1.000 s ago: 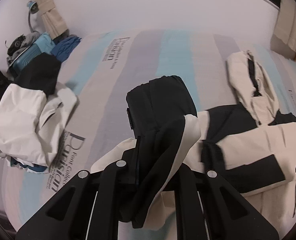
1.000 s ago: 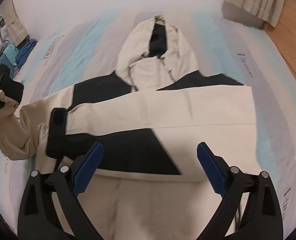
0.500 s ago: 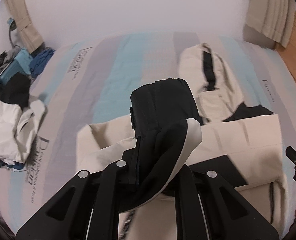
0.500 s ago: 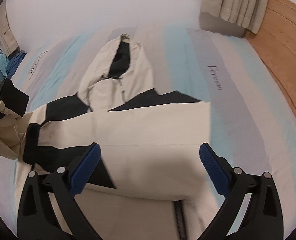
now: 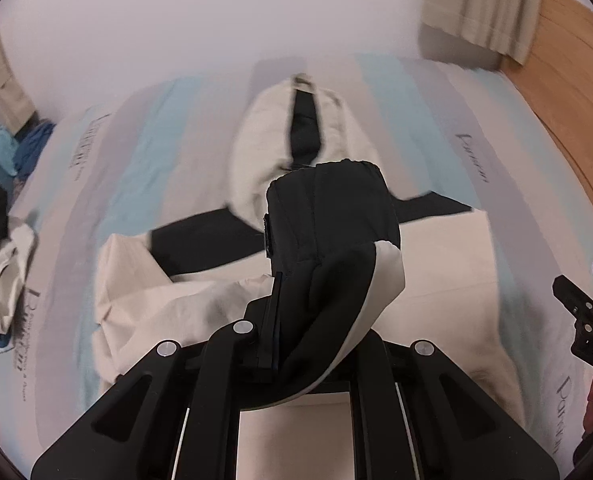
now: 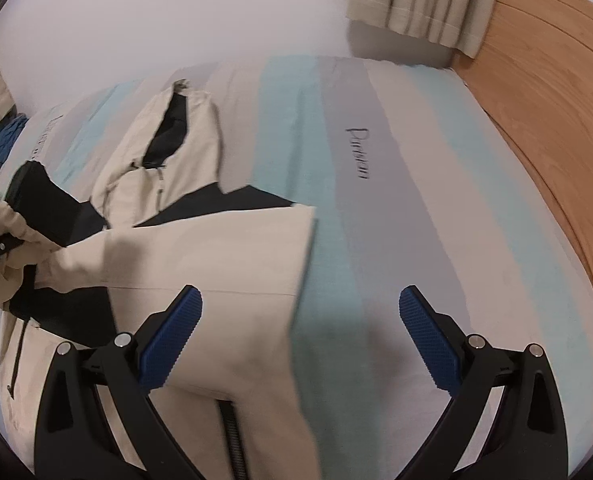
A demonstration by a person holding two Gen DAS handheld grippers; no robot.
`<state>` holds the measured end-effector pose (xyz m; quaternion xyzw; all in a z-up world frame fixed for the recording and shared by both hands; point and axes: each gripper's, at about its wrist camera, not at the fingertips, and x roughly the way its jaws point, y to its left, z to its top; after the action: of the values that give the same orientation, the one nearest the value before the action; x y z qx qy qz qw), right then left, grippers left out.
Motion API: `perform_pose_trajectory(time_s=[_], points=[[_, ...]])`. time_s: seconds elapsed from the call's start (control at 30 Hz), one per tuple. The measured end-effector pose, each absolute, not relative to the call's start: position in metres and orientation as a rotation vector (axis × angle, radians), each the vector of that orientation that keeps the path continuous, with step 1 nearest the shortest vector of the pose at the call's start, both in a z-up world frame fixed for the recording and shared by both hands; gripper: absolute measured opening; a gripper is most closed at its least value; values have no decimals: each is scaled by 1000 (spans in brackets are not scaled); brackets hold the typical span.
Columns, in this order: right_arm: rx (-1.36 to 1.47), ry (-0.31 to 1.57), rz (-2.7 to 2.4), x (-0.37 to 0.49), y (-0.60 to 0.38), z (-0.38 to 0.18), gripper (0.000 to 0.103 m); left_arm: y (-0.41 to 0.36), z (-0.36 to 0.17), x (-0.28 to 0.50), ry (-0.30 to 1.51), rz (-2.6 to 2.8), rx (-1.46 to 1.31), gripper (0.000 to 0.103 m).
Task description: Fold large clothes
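Dim, even indoor light; motion blur across bedding; strong fisheye vignette edges.

Jacket (image 6: 200,248): spread on the bed (image 6: 376,216), ahead and left of the right gripper (image 6: 300,340)
Hood (image 5: 296,140): beyond the sleeve, farthest from the left gripper (image 5: 316,308)
Sleeve (image 5: 332,216): clamped in the left gripper, raised above the jacket body
Right gripper: fingers apart, over the jacket's right edge
Clothes pile (image 5: 0,264): far left of the left gripper, on the bed
Headboard (image 6: 556,112): right of the right gripper
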<state>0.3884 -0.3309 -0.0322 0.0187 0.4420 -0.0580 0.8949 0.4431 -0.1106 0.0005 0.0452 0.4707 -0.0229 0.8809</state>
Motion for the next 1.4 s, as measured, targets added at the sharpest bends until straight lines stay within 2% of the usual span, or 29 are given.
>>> perform_pose_trajectory(time_s=[0.6,1.0,1.2,1.4], points=[[104,967,-178,372,-427,-69,95,-258,-53,451,990,-180,152,8],[140,1003,-203,361,-447,-98,95,-290,-96,453,1035,-194,187,9],[146,1012,-221,356,-453,-106,95,-294,-102,450,1040,-188,213,10],[164,1011,-225,348,-455,-103,95,-291,-99,449,1056,-178,216,15]])
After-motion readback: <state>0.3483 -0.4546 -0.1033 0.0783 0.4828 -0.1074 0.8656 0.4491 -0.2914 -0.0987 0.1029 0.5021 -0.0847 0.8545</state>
